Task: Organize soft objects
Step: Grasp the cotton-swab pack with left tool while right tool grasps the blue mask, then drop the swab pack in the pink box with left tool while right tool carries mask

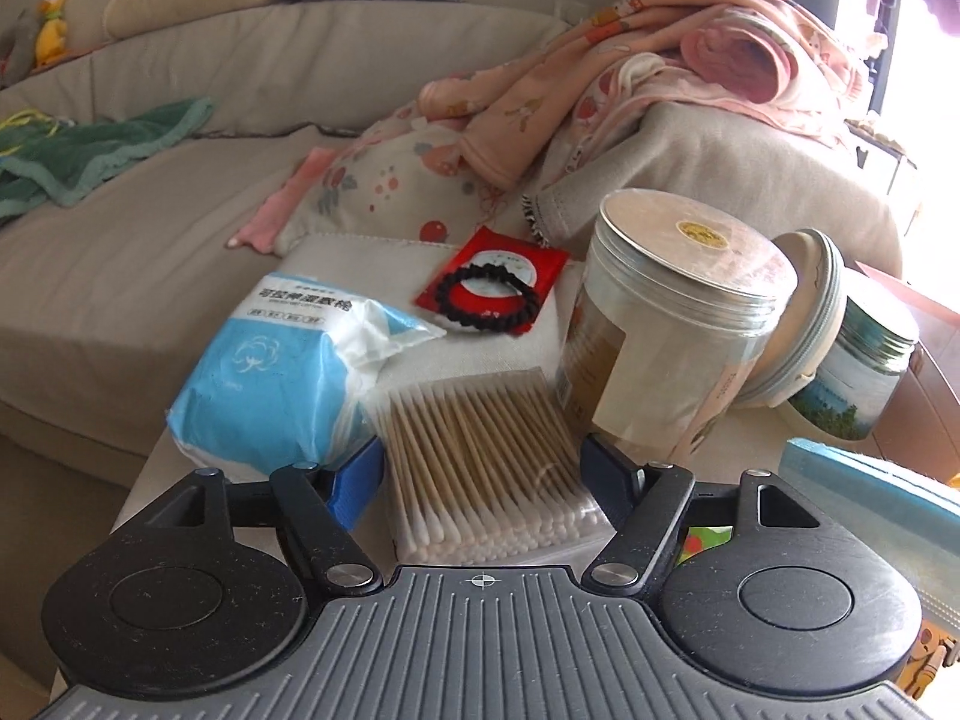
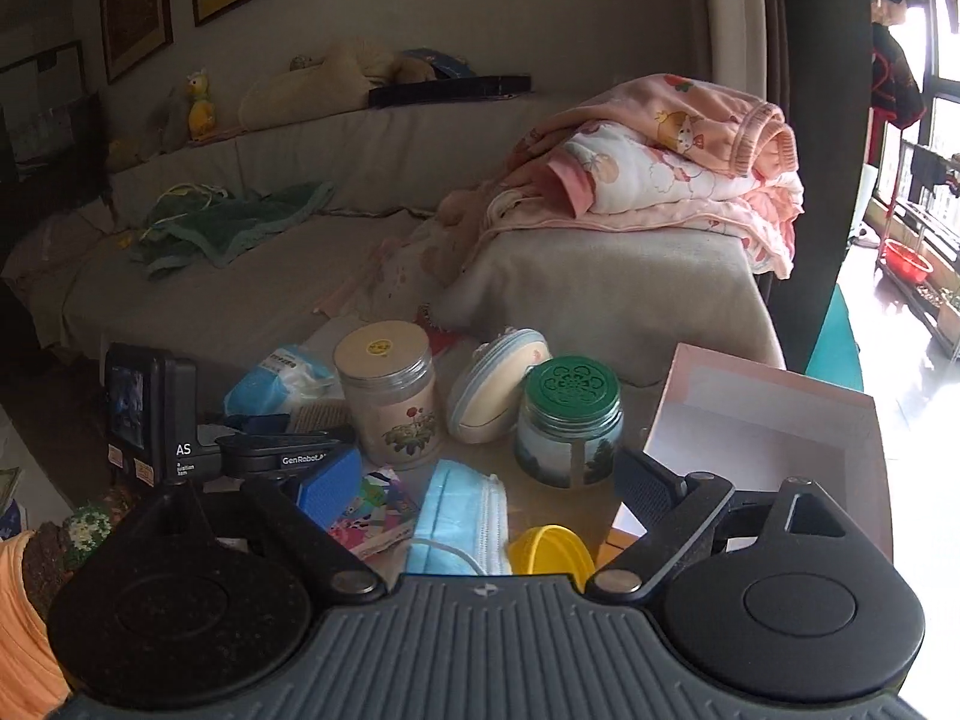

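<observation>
Tabletop (image 1: 150, 468) crowded w/ small items, sofa (image 1: 150, 252) behind it.

Left gripper (image 1: 483, 468): jaws spread wide, nothing pinched. Pack of cotton swabs (image 1: 480, 462) lies between the blue pads, pads not pressing it. Blue-and-white cotton pad pack (image 1: 282, 372) just left of the swabs, touching them. Red sachet (image 1: 489, 288) w/ black bead bracelet (image 1: 489, 294) on top, farther back on a folded white cloth (image 1: 360, 258). Clear jar w/ silver lid (image 1: 666, 324) right of the swabs, reads tilted in this view. Round zip pouch (image 1: 804, 324) leans between it and green-lid jar (image 1: 864, 372).

Right gripper (image 2: 480, 480): jaws spread, empty, above the tabletop. Blue face masks (image 2: 456, 516) below and between the pads, lying flat; not touched. Yellow ring-shaped item (image 2: 549, 546) just right of masks, colourful booklet (image 2: 378, 510) just left. Open pink box (image 2: 774, 420) at right, near the right pad. Left gripper shows at left edge of right wrist view.

Sofa: green towel (image 1: 90, 156) crumpled on seat at left; pink printed blankets (image 1: 660, 78) heaped over the armrest and spilling to the seat. Plush toys (image 2: 201, 102) on the backrest ledge.
</observation>
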Demonstrator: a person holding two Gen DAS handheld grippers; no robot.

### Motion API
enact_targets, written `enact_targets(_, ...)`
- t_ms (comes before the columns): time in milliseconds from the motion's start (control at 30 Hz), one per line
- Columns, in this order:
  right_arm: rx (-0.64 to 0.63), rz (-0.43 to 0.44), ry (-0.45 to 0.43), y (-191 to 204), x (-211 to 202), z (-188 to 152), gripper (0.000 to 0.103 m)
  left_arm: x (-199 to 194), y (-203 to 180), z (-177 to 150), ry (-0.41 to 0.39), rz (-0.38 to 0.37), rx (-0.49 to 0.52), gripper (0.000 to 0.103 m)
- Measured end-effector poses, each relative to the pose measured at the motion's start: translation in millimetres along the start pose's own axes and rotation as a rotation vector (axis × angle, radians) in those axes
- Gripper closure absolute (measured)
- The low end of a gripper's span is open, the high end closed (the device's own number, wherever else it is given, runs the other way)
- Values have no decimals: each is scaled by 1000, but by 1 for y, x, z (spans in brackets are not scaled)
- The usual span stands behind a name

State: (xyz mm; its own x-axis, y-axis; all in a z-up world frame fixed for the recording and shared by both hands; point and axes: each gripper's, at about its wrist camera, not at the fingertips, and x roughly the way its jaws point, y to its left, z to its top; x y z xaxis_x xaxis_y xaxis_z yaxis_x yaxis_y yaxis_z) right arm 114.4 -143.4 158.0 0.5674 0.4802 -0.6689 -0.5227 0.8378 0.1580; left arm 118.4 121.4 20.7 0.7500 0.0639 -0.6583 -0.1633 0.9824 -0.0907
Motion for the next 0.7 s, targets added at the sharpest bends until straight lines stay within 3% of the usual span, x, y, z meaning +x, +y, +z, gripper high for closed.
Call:
enact_targets(133, -39, 18, 183, 14, 57, 16, 33, 0, -2, 2, 32, -35, 57, 20)
enact_targets(200, -46, 12, 258, 17, 78, 14, 36, 8, -4, 5, 51, -12, 62, 19)
enact_targets(300, -75, -39, 329, 21, 94, 1, 50, 21, -15, 3, 77, 33, 145, 12)
enact_targets(433, -66, -8, 339, 17, 82, -19, 93, 15, -4, -4, 48, -25, 163, 18)
enact_targets(567, -41, 52, 268, 9, 40, -24, 100, -8, 12, -21, 4, -87, 166, 27)
enact_targets(700, 22, 133, 175, -4, -9, -21, 102, -50, 14, -37, -30, -127, 220, 28)
